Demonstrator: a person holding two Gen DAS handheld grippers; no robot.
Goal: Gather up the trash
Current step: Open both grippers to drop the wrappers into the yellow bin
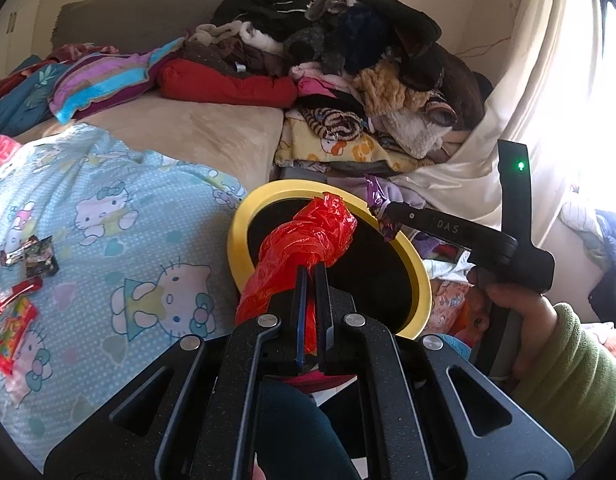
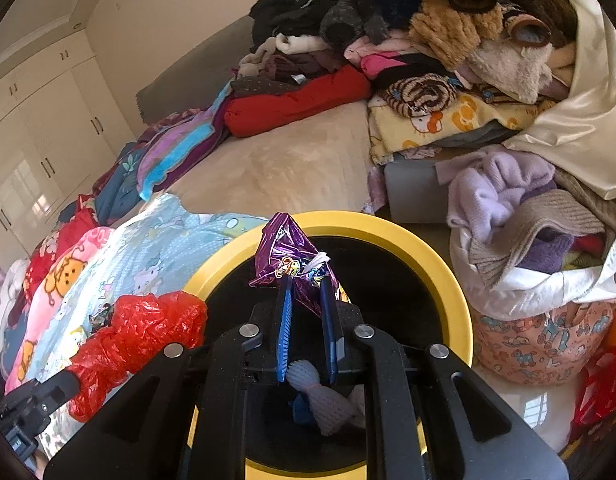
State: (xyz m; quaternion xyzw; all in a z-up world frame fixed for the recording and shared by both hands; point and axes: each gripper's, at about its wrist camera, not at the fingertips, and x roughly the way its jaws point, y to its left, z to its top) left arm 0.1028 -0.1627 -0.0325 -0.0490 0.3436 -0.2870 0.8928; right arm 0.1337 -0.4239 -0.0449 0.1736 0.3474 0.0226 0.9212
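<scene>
Crinkled foil and paper candy wrappers (image 1: 18, 280) lie scattered on the pale blue cartoon-cat blanket (image 1: 120, 216), well to the left of the yellow-rimmed bin (image 1: 244, 220); that blanket covers the near part of the bed and runs right up to the bin's left side; a striped purple and turquoise cloth (image 1: 104, 76) and a red bundle (image 1: 228, 84) lie farther back on the beige bedding, beyond the bin.

Over the bin's left rim the left gripper (image 1: 311, 270) is clamped tight on a red plastic bag (image 1: 308, 236); the bag bunches up past its fingertips and hangs partly above the bin's dark mouth, partly outside the yellow rim; in the right wrist view the same bag (image 2: 140, 332) sits just left of the bin's rim (image 2: 448, 272).

Above the bin's opening, the right gripper (image 2: 306, 280) pinches a crumpled purple foil wrapper (image 2: 286, 256) between its blue-padded fingers (image 2: 285, 320), jaws nearly together with the foil squeezed flat; a bit of white twisted string pokes out of the wrapper; in the left wrist view that wrapper (image 1: 378, 204) is over the bin's far rim, and a hand (image 1: 520, 308) in a green sleeve (image 1: 580, 368) holds the gripper's handle to the right of the bin.

Inside the bin, a white foam net sleeve (image 2: 328, 400) lies at the bottom.

Right of the bin stands a cloth basket (image 2: 540, 344) heaped with lilac and grey knitwear; behind the bin rises a tall pile of clothes and blankets (image 2: 428, 40).
</scene>
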